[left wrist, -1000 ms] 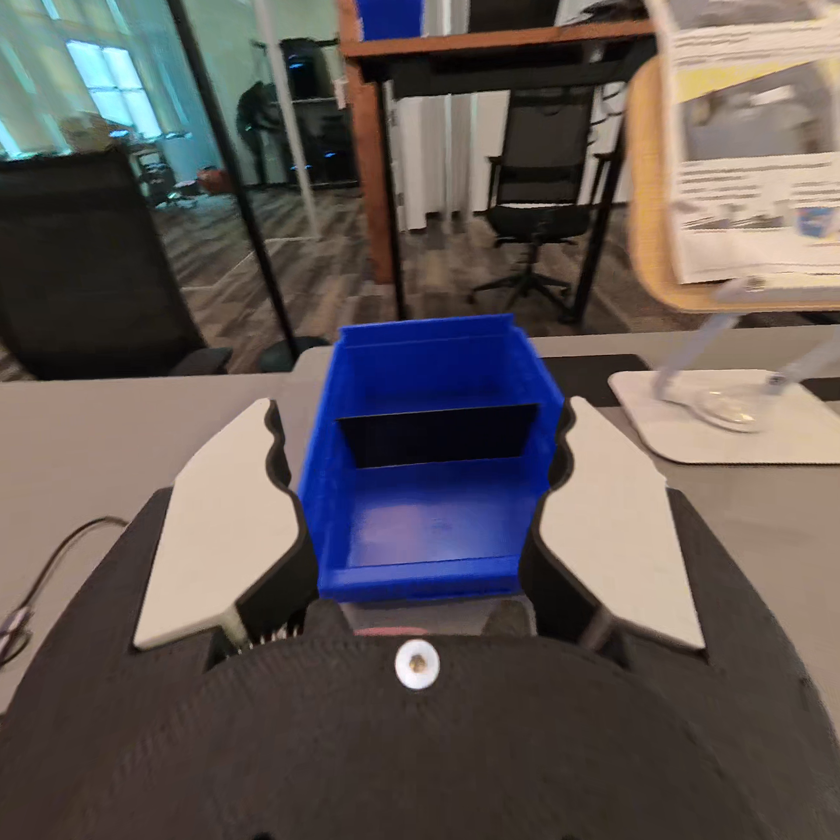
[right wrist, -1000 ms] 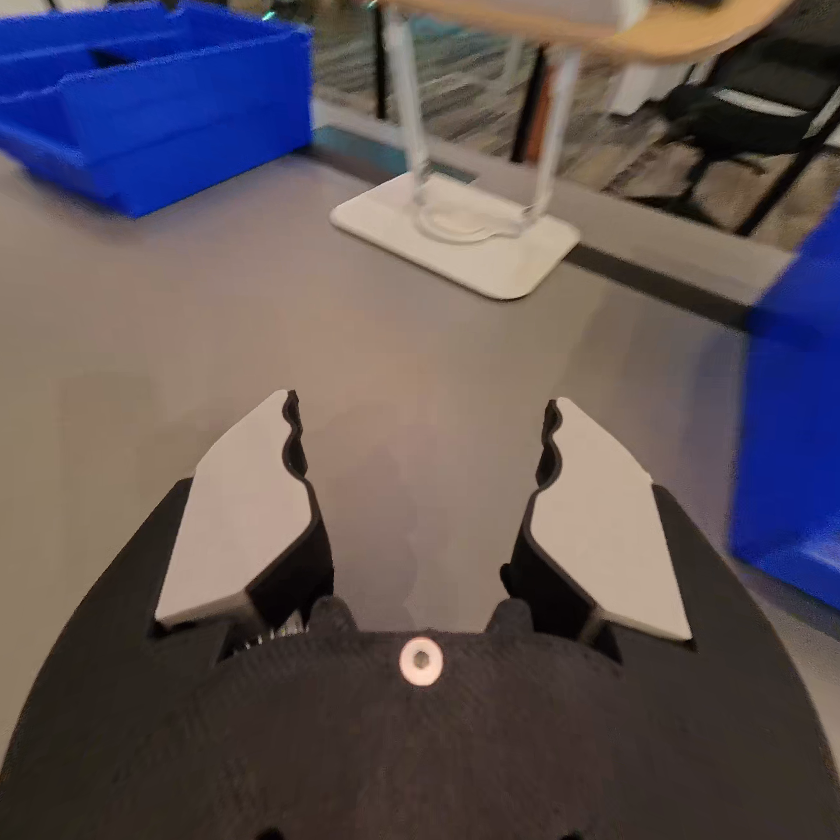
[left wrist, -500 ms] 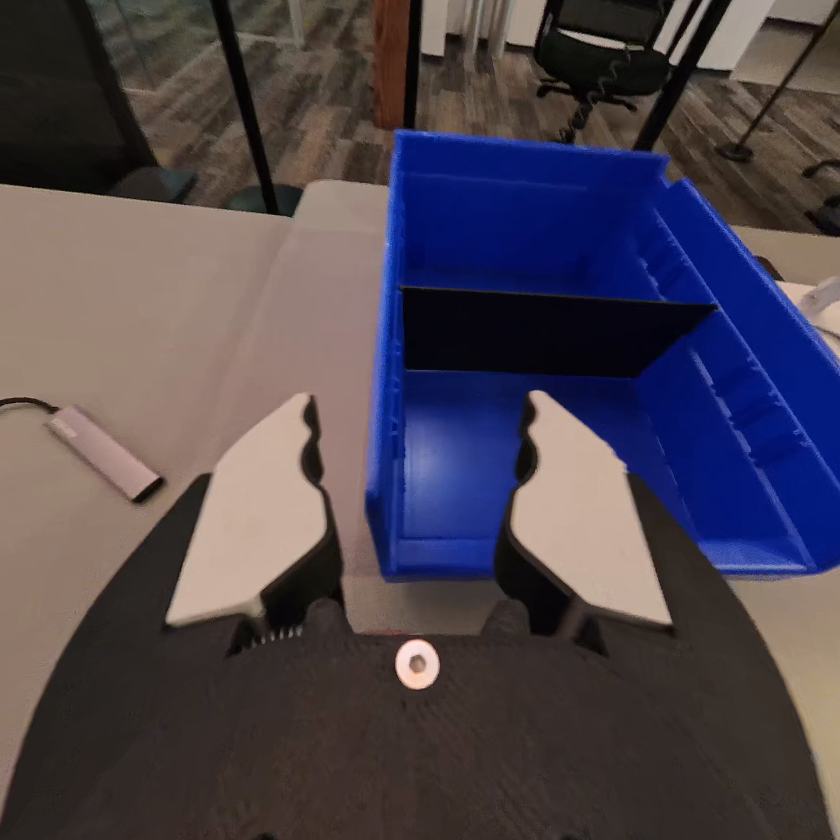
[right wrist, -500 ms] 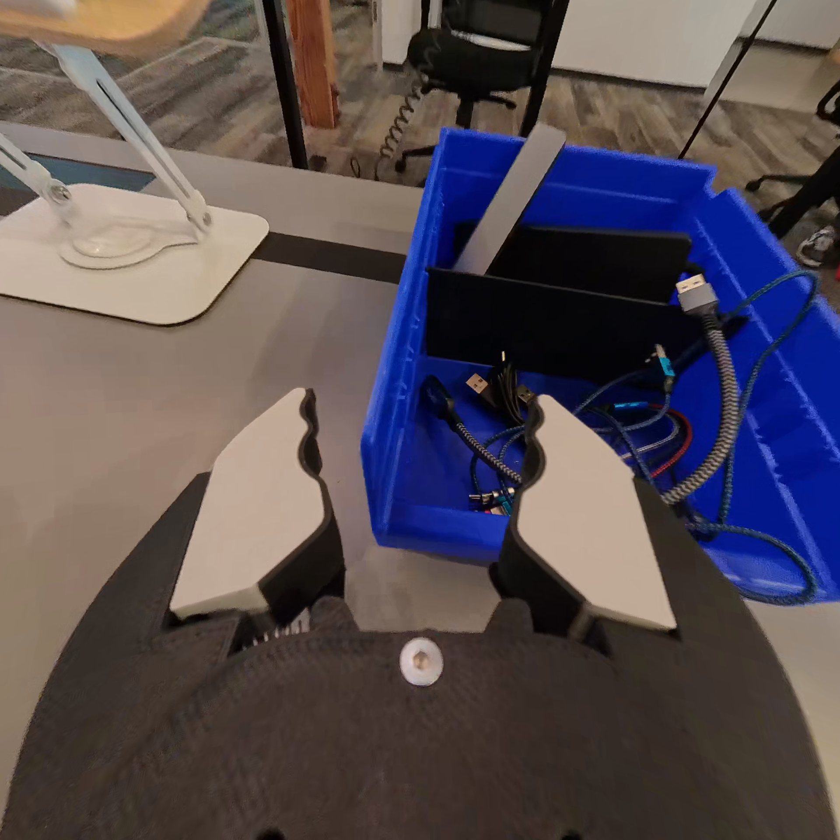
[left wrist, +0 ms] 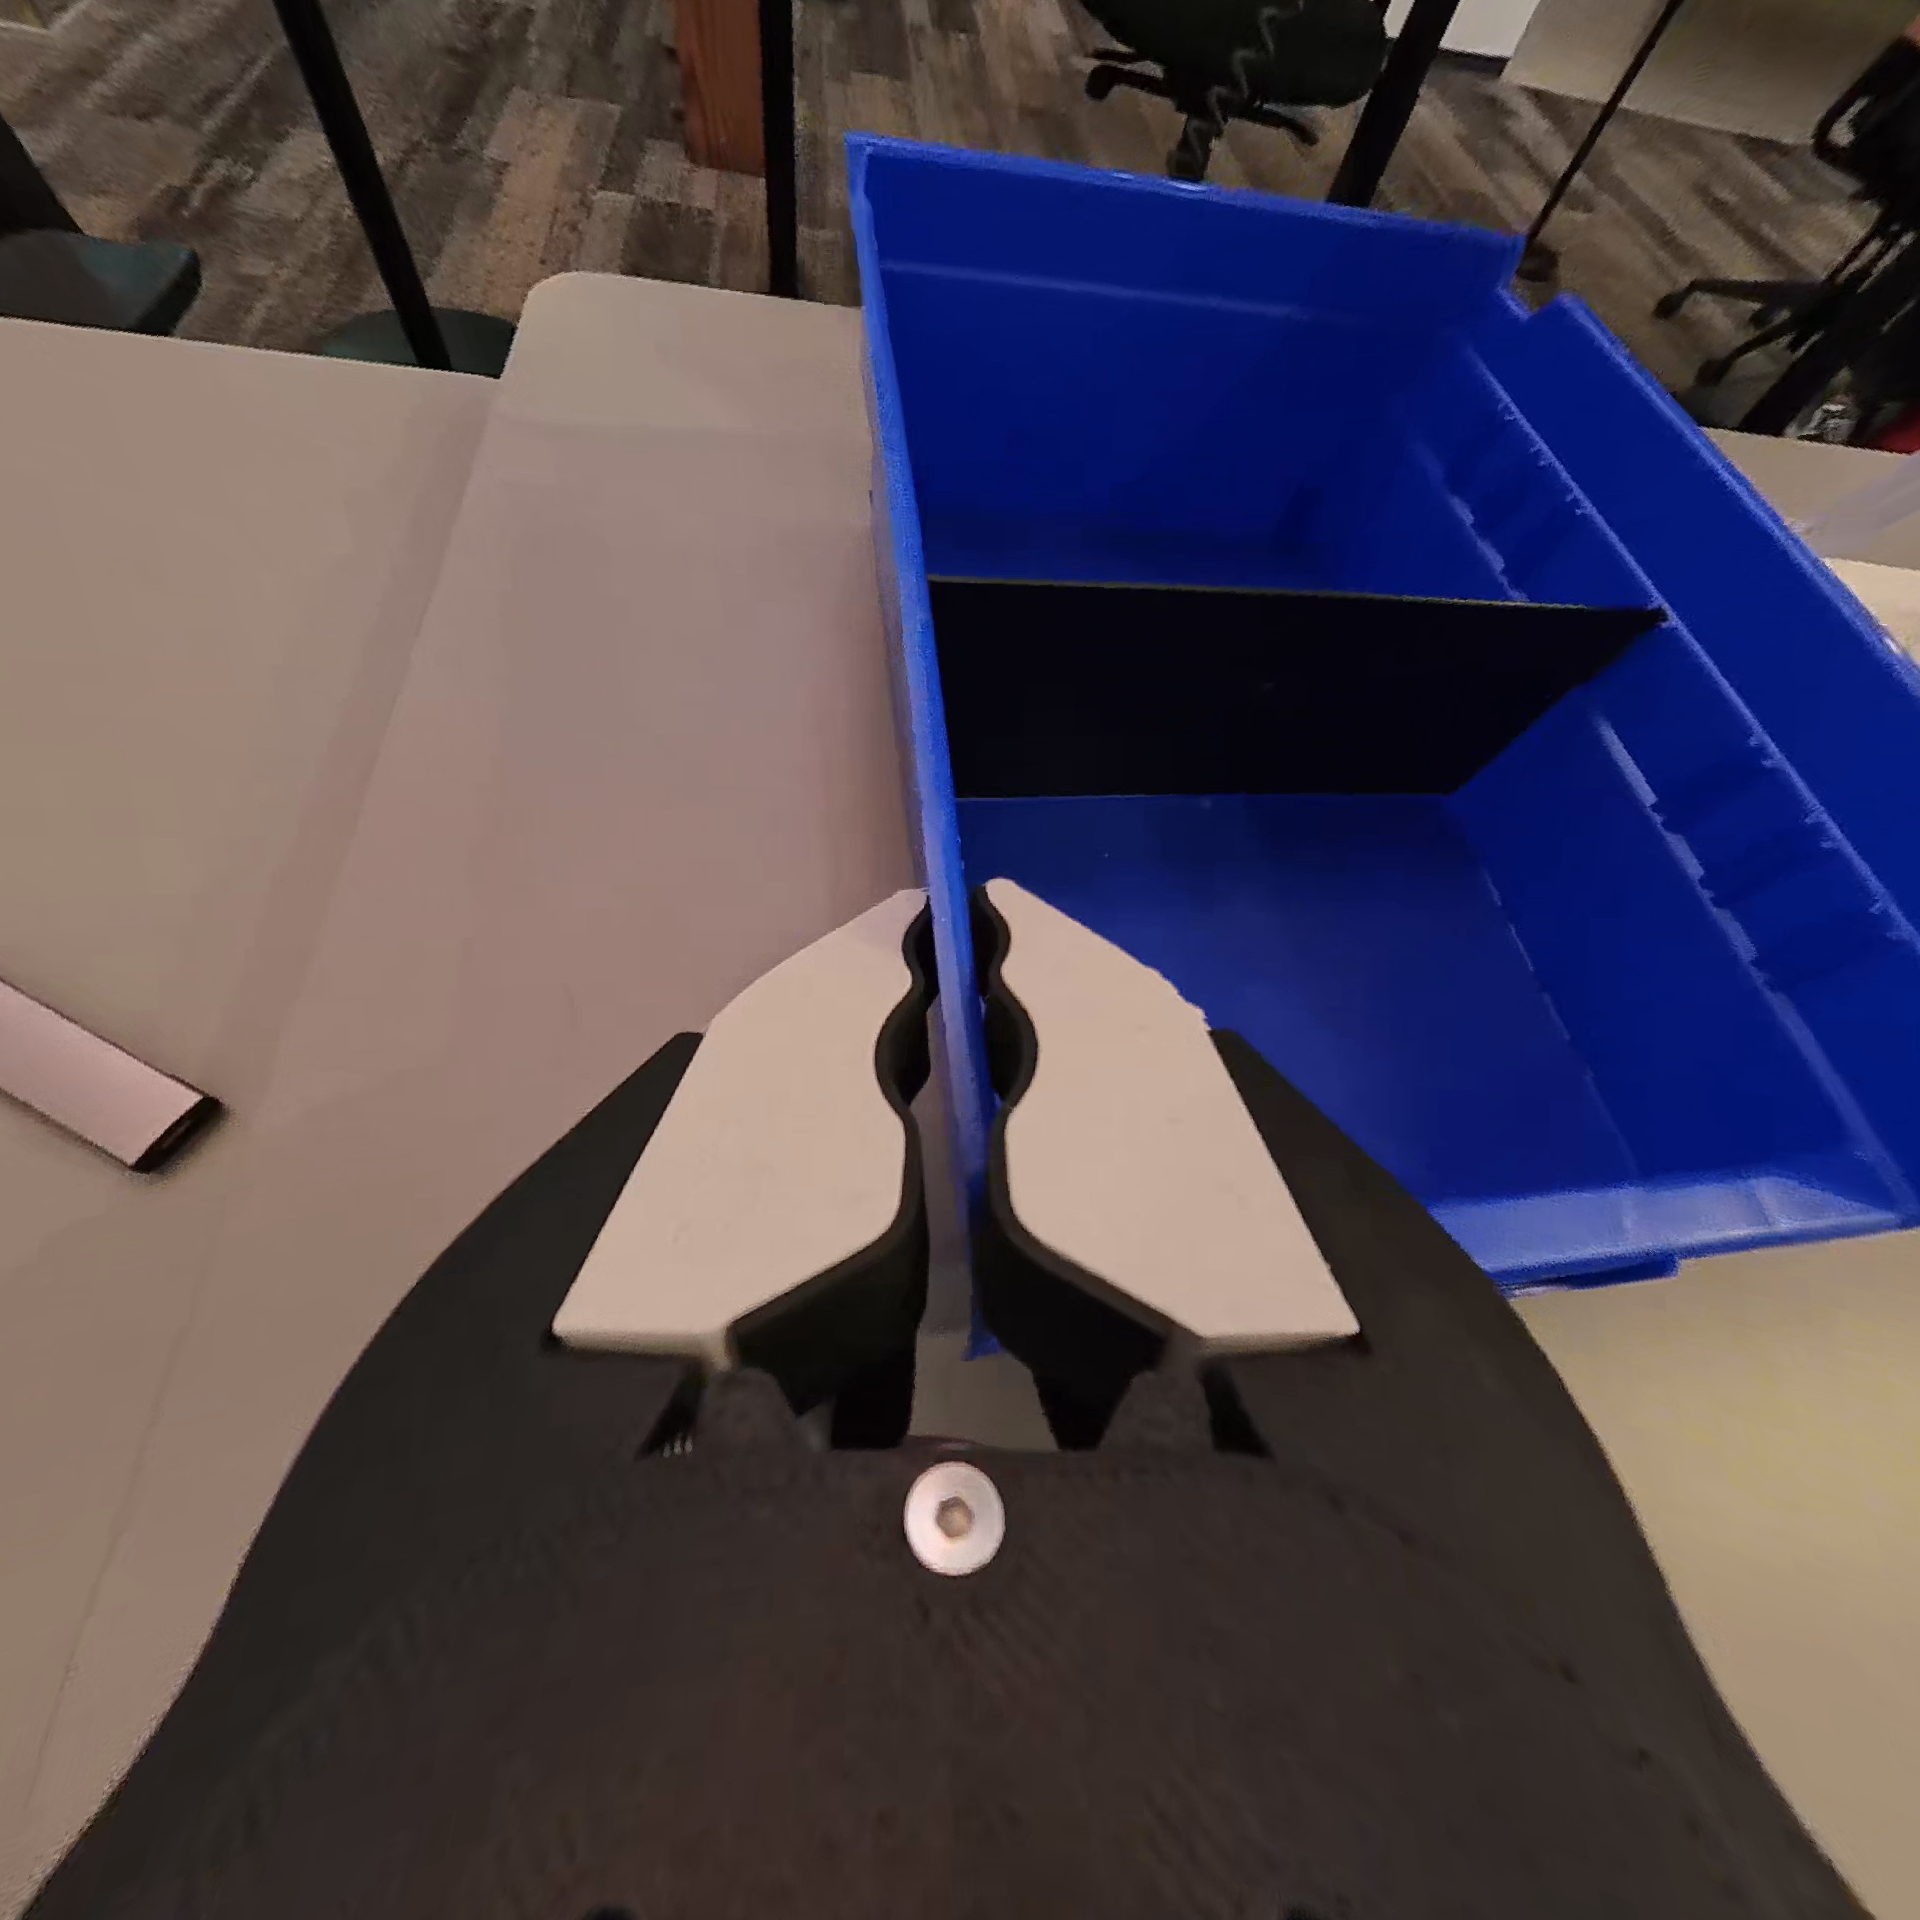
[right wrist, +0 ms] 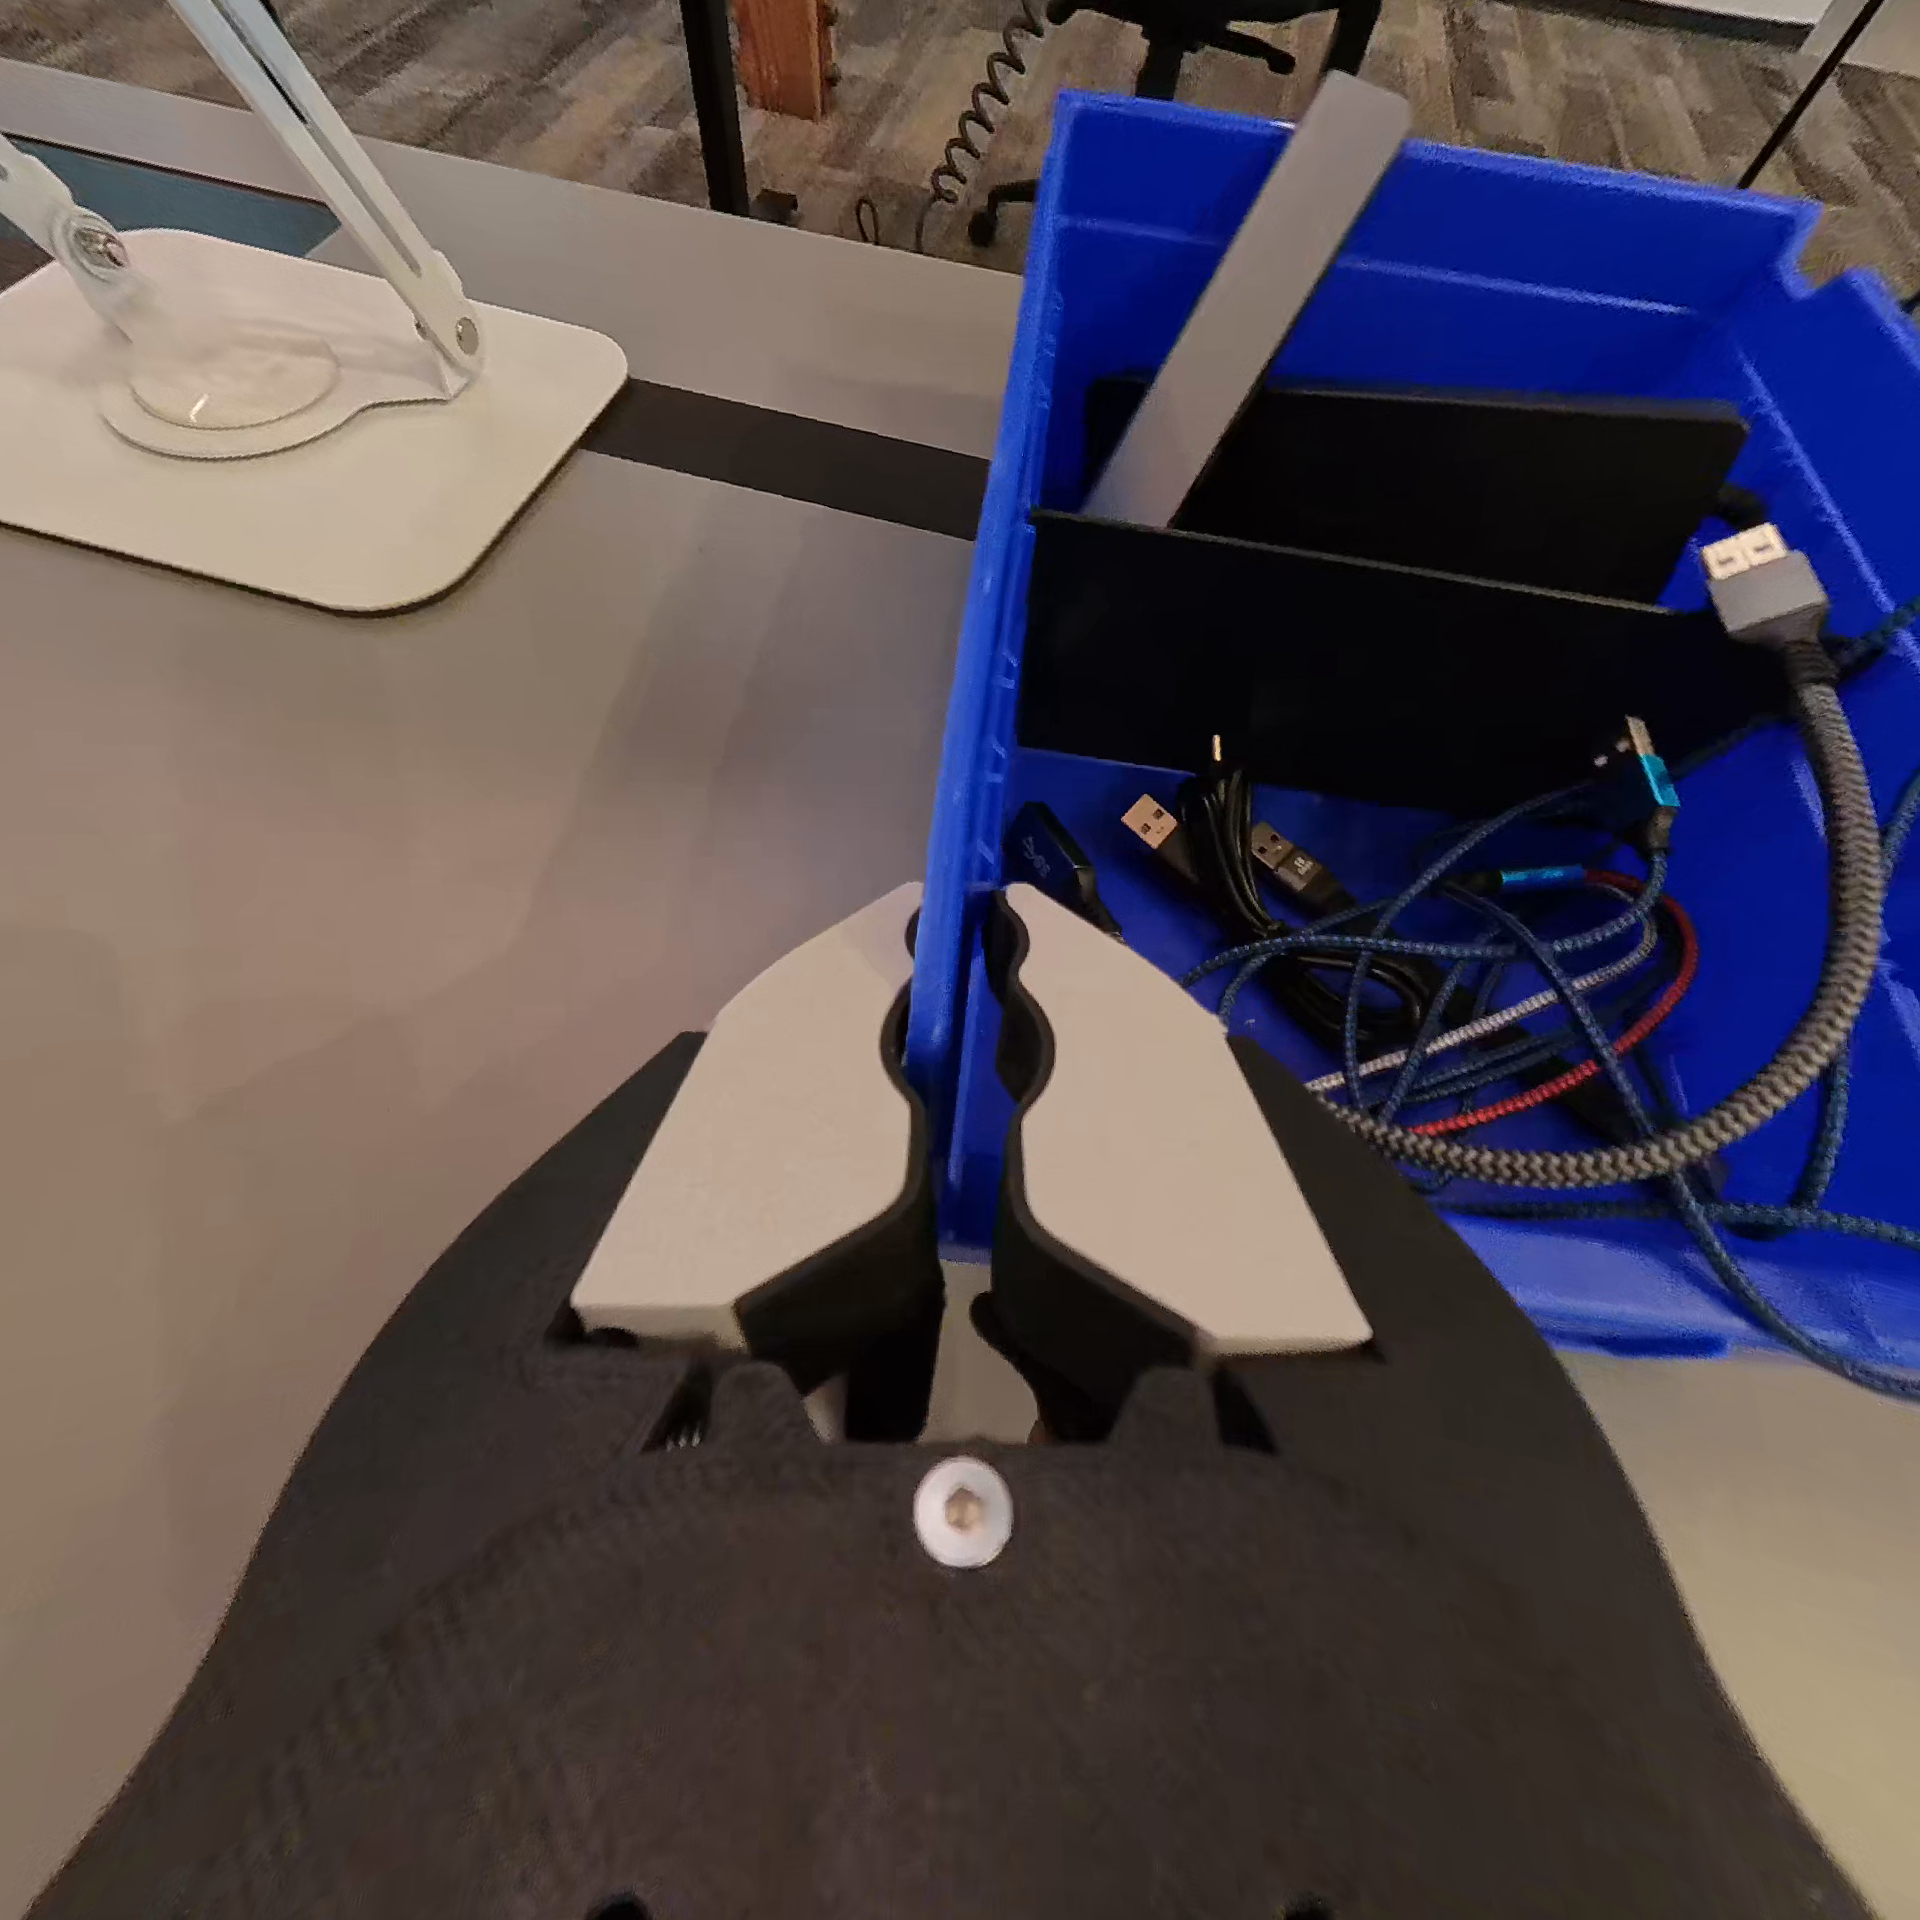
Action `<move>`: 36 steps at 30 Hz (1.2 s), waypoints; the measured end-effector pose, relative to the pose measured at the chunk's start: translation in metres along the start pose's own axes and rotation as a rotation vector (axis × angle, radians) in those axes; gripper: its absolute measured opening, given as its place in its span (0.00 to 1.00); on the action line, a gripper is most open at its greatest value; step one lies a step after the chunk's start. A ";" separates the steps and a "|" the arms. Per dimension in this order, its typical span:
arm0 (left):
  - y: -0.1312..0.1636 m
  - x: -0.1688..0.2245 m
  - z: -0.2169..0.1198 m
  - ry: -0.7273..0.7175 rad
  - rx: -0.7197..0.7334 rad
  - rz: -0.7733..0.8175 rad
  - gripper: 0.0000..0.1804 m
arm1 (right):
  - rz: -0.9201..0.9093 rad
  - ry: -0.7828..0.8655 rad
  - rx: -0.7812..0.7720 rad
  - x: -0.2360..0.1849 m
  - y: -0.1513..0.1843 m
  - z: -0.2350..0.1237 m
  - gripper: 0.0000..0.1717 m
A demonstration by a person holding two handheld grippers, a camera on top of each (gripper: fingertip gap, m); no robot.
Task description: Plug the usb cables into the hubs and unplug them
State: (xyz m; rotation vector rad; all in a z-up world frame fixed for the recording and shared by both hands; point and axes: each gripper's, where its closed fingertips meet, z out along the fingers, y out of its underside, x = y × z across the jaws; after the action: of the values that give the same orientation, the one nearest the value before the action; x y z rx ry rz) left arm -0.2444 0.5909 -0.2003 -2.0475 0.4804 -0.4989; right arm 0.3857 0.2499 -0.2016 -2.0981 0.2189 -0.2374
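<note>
Left gripper (left wrist: 953,914) body: broad black shell, rough printed texture, lower half of frame.
Left fingers (left wrist: 790,1132): pale grey flat tops, black wavy inner pads.
Left screw (left wrist: 953,1519): silver hex socket head, bottom centre.
Right gripper (right wrist: 961,914) body: same black textured shell.
Right fingers (right wrist: 1153,1132): pale grey tops, black scalloped pads.
Right screw (right wrist: 963,1512): silver, bottom centre.

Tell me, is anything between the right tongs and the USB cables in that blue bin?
Yes. The right tongs are clamped on the left wall of the blue bin, one finger outside, one inside. The USB cables lie tangled on the bin floor to the right. Only that gripped wall stands between; nothing visible covers them.
</note>
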 end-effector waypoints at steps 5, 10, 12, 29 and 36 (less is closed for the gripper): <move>0.013 0.013 -0.020 0.148 -0.018 0.054 0.02 | -0.021 -0.059 0.005 0.002 0.013 -0.021 0.03; 0.034 0.036 -0.051 0.330 -0.073 0.157 0.02 | -0.063 -0.171 0.016 -0.007 0.028 -0.048 0.03; 0.044 0.046 -0.065 0.406 -0.088 0.198 0.02 | -0.094 -0.224 0.017 -0.012 0.035 -0.059 0.03; 0.124 0.212 -0.156 1.057 -0.326 0.514 0.02 | -0.400 -0.883 0.010 -0.090 0.076 -0.142 0.03; 0.139 0.270 -0.166 1.183 -0.362 0.600 0.02 | -0.489 -1.046 0.005 -0.148 0.061 -0.126 0.03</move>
State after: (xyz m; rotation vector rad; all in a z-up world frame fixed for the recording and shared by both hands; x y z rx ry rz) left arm -0.1242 0.2664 -0.2001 -1.5863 1.9111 -1.2778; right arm 0.2071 0.1525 -0.2025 -1.9708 -0.9108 0.5779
